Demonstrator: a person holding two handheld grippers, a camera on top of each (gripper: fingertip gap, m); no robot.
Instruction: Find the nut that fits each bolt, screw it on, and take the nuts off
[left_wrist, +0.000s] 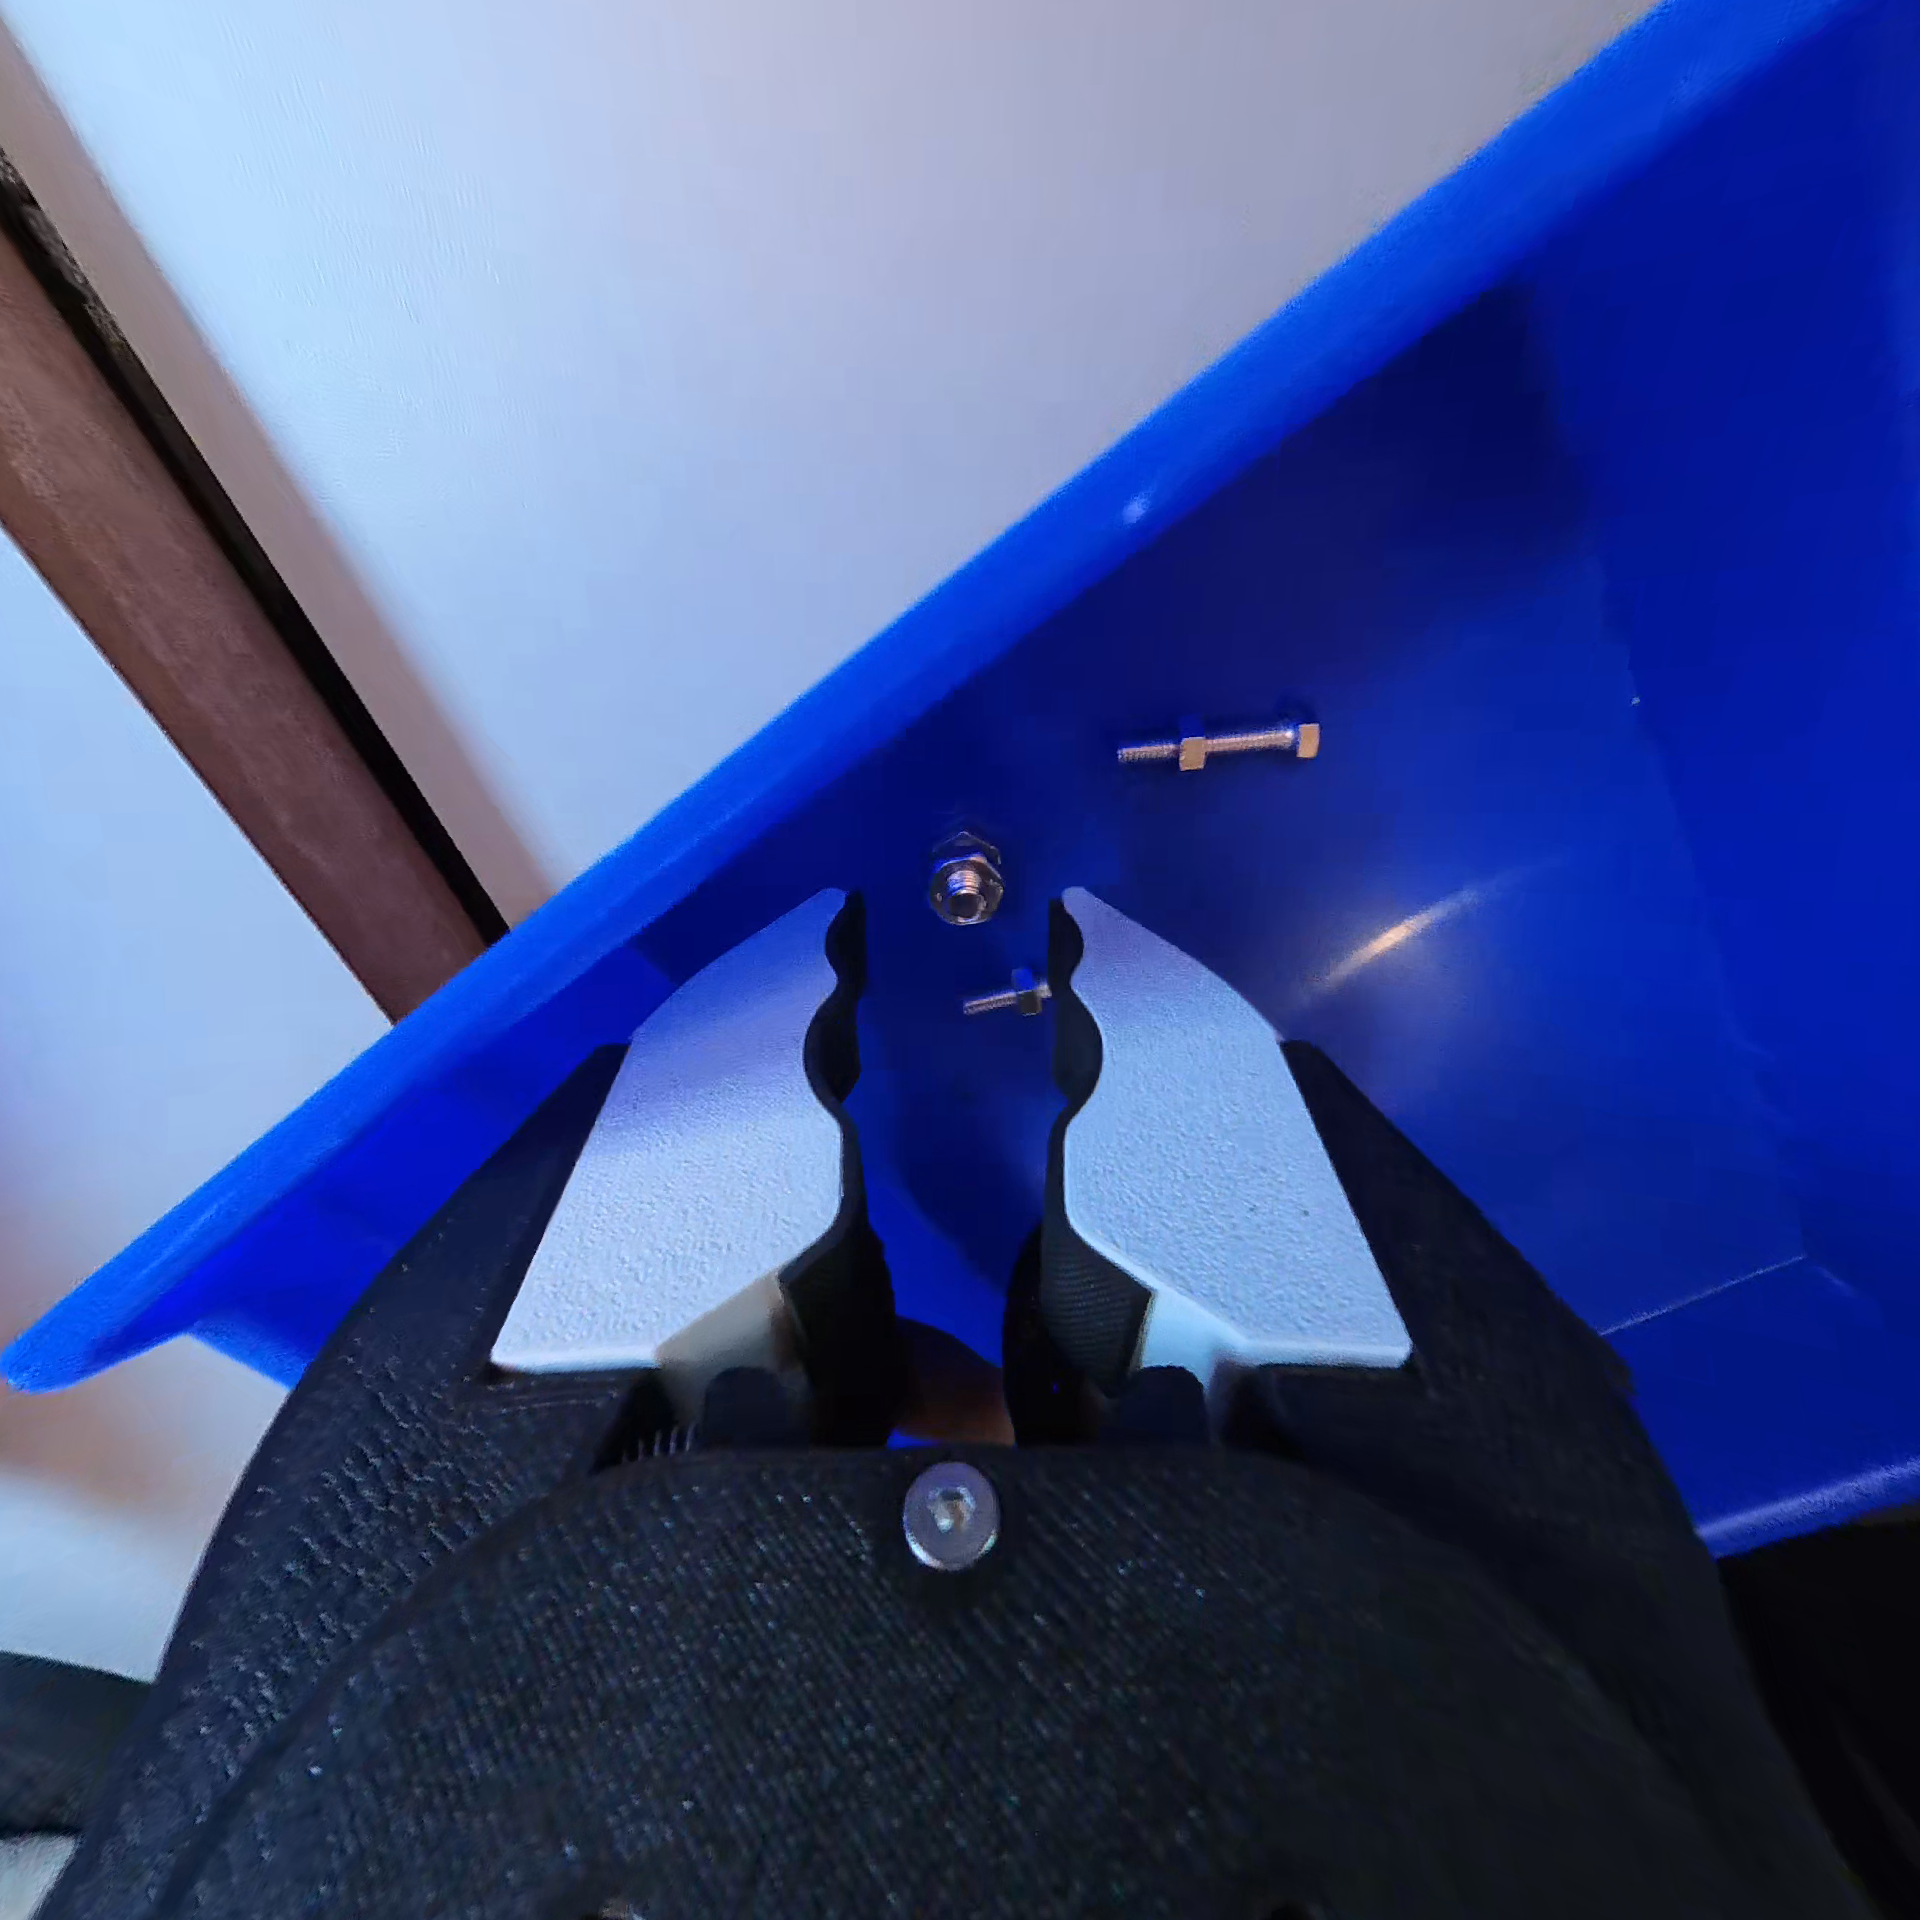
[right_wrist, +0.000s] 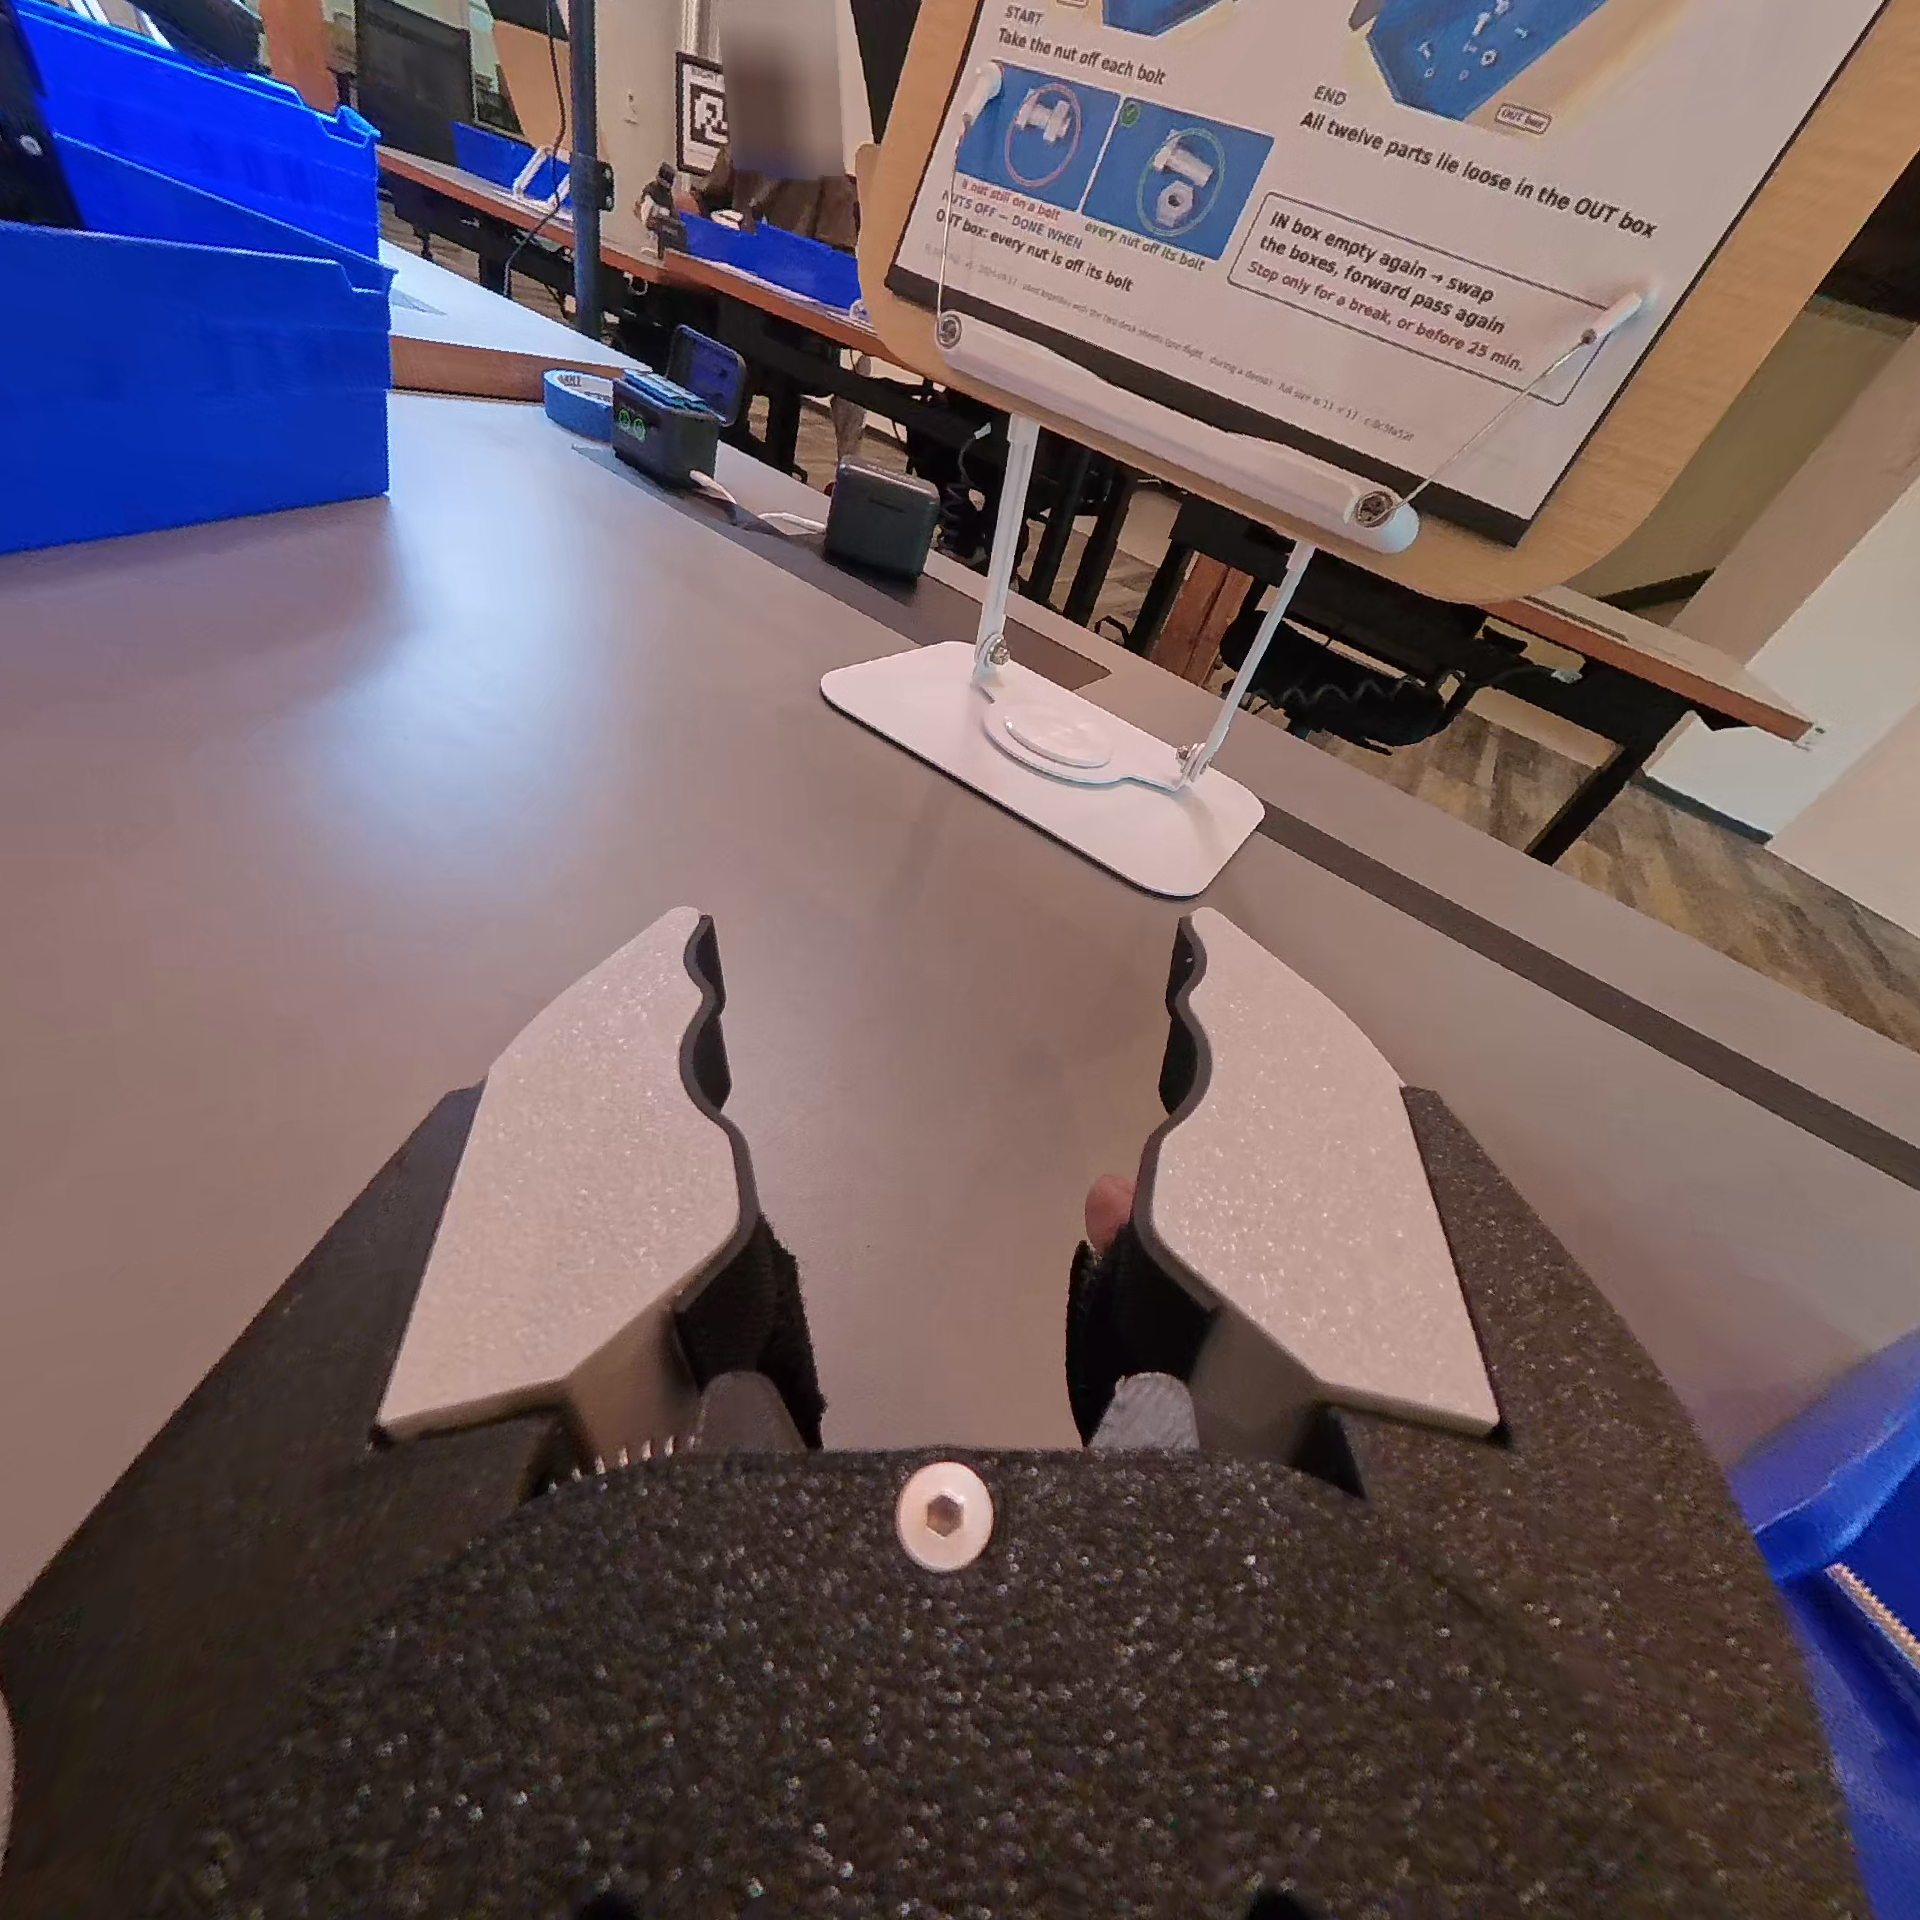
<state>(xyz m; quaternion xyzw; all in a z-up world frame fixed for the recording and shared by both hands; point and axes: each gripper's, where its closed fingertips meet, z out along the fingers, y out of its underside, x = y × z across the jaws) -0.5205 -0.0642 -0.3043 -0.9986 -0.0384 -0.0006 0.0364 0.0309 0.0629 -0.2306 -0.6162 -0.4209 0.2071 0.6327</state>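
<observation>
In the left wrist view my left gripper (left_wrist: 951, 914) is open and empty, reaching into a blue bin (left_wrist: 1558, 935). A thick bolt with a nut on it (left_wrist: 966, 878) lies end-on just beyond the fingertips. A small bolt with a nut (left_wrist: 1010, 1000) lies between the fingertips, close to the right finger. A longer bolt with a nut on its shank (left_wrist: 1221, 745) lies farther in, to the right. In the right wrist view my right gripper (right_wrist: 945, 956) is open and empty above the grey table (right_wrist: 416, 831).
A white stand (right_wrist: 1049, 764) holds an instruction sheet board (right_wrist: 1299, 229) ahead of the right gripper. Blue bins (right_wrist: 177, 343) stack at the far left, and another blue bin's corner (right_wrist: 1839, 1558) shows at the lower right. A tape roll (right_wrist: 577, 395) and small dark devices (right_wrist: 665, 421) sit at the table's back edge. There is about 60 cm between the tips of the two grippers.
</observation>
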